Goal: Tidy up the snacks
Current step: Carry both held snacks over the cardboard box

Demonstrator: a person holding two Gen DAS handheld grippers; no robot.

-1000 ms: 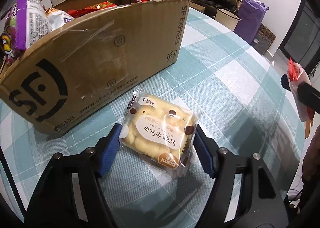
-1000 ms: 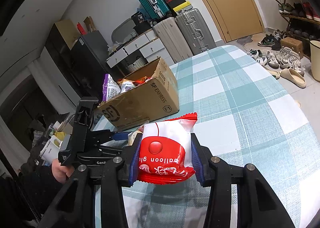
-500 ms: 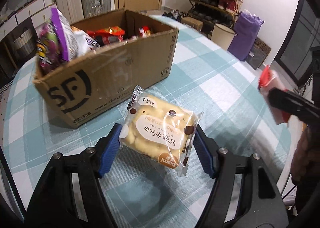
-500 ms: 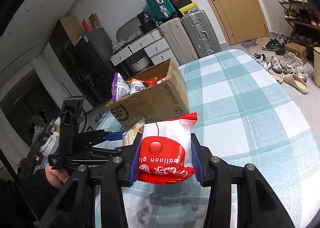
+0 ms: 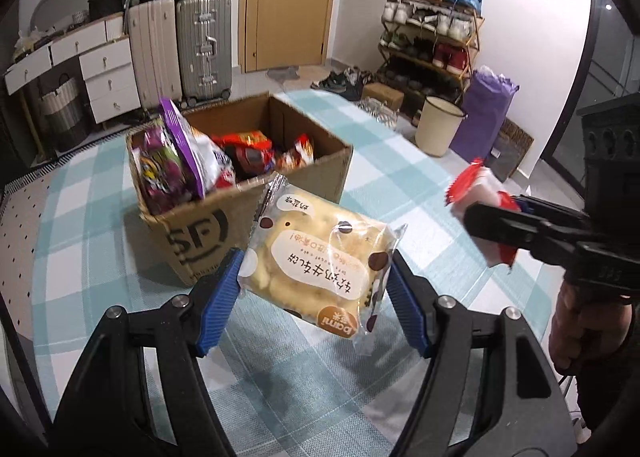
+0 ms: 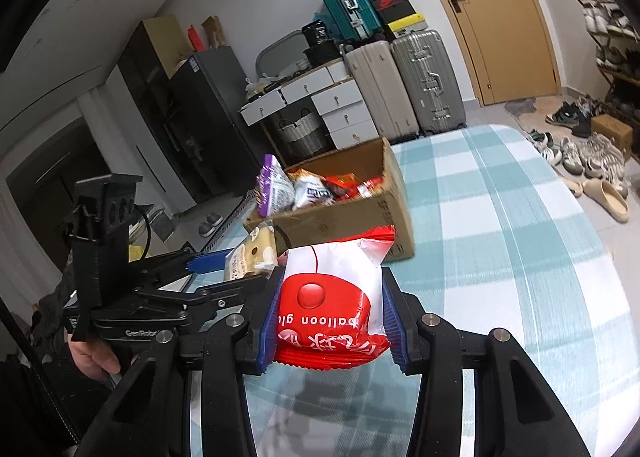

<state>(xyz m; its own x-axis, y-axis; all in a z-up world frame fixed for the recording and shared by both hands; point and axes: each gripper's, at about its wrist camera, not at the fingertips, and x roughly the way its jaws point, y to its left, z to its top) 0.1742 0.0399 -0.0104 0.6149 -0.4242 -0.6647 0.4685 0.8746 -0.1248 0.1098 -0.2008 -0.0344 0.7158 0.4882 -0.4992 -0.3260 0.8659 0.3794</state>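
Above the table [image 5: 100, 193] now, both my loads lifted higher, left tongs [image 5: 312, 297] clamping the cookie pack [image 5: 316, 261], right tongs [image 6: 330, 321] clamping the red-and-white packet [image 6: 332, 297], box [image 5: 200, 233] open top newly visible.

The box [image 5: 208, 233] bears "SF". The yellow packet [image 5: 320, 269] reads "bami". The red packet [image 6: 332, 313] reads "balloon glu"; the left gripper [image 6: 256, 257] body, "GenRobo".

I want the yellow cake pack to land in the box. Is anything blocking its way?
Nothing visible blocks it. The cake pack, held in the left gripper, hangs above the table before the cardboard box, whose top is open with free room on its right.
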